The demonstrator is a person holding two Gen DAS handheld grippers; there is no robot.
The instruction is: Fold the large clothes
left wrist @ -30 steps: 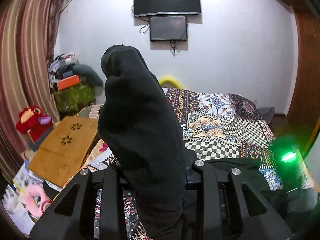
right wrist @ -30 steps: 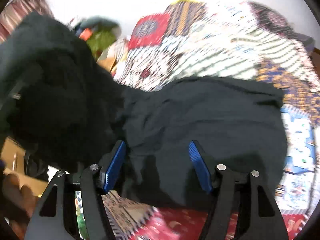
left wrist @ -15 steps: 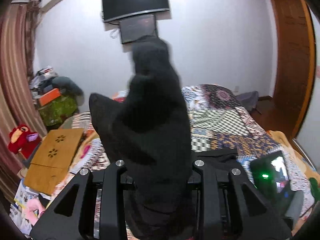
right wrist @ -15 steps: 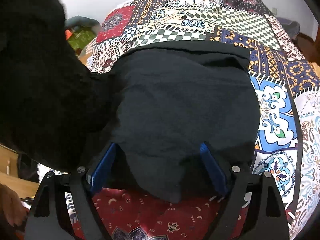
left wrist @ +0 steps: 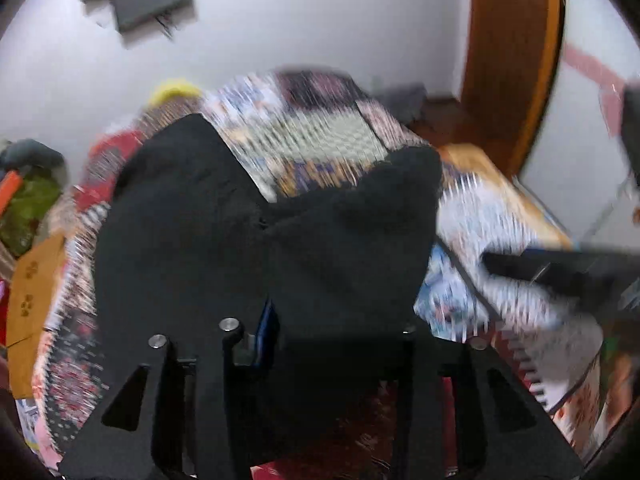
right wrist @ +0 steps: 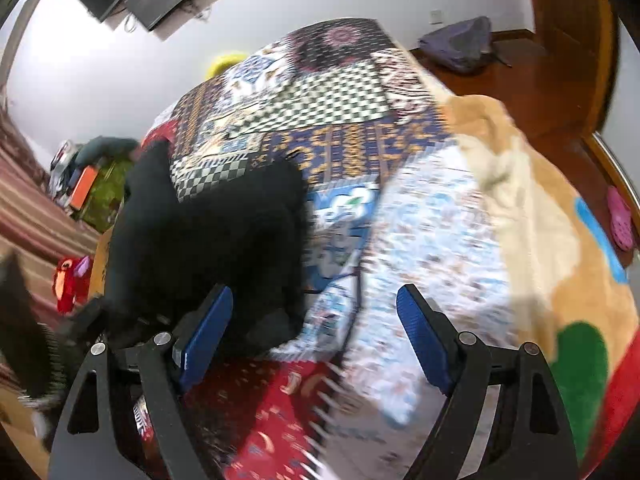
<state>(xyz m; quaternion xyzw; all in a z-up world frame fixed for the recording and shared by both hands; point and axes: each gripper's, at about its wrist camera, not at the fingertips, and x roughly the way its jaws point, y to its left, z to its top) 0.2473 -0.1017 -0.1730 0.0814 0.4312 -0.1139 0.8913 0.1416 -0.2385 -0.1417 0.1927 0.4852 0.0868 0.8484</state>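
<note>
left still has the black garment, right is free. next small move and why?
Probably let the left gripper finish releasing: its jaws are opening with the black garment between them, folded on the patchwork bedspread. The right gripper is open, holding nothing.

Matt black cloth garment (left wrist: 328, 240), printed patchwork cloth bedspread (right wrist: 420, 220), ribbed blue pads (right wrist: 208, 332)

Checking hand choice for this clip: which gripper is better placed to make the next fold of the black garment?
Left, probably. The black garment already lies between the left gripper's opening jaws. The right gripper is open over bare quilt, with the garment off to its left.
</note>
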